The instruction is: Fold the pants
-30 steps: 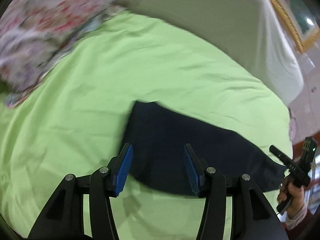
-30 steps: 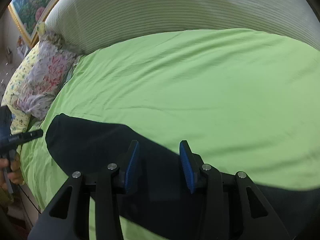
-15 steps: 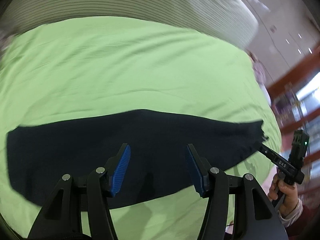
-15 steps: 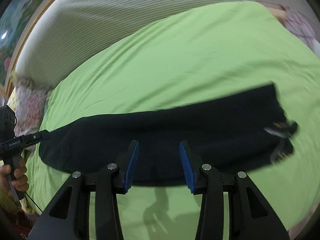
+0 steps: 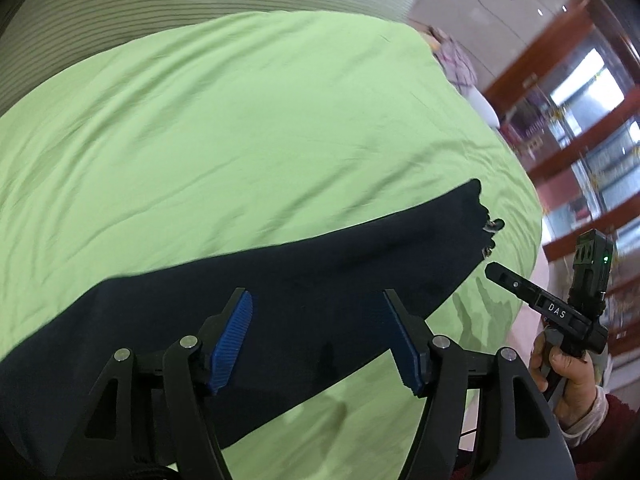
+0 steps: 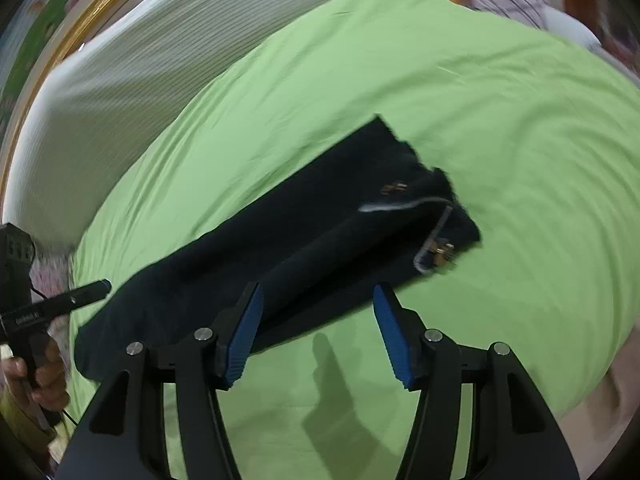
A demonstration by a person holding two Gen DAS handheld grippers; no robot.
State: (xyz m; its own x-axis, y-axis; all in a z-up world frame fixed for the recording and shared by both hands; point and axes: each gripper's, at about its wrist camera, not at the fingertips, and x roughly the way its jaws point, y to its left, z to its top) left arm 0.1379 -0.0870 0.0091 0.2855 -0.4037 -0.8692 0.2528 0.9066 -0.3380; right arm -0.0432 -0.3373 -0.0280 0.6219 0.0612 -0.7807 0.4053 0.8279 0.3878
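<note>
Both the left gripper [image 5: 320,338] and right gripper [image 6: 318,330] hover spread and empty. They have swung toward the waistband [image 6: 434,216] of the dark pants [image 6: 280,248], which lie lengthwise on the green bedsheet [image 6: 400,80], likely for the next fold.

Your left gripper [image 5: 320,336]: fingers [image 5: 234,338] spread wide, holding nothing, above the dark pants [image 5: 248,300]. Pants: laid lengthwise on the green bed sheet [image 5: 260,120], waistband toward the right. Your right gripper [image 5: 552,312]: at the far right, just beside the waistband; its fingers' state unreadable.
</note>
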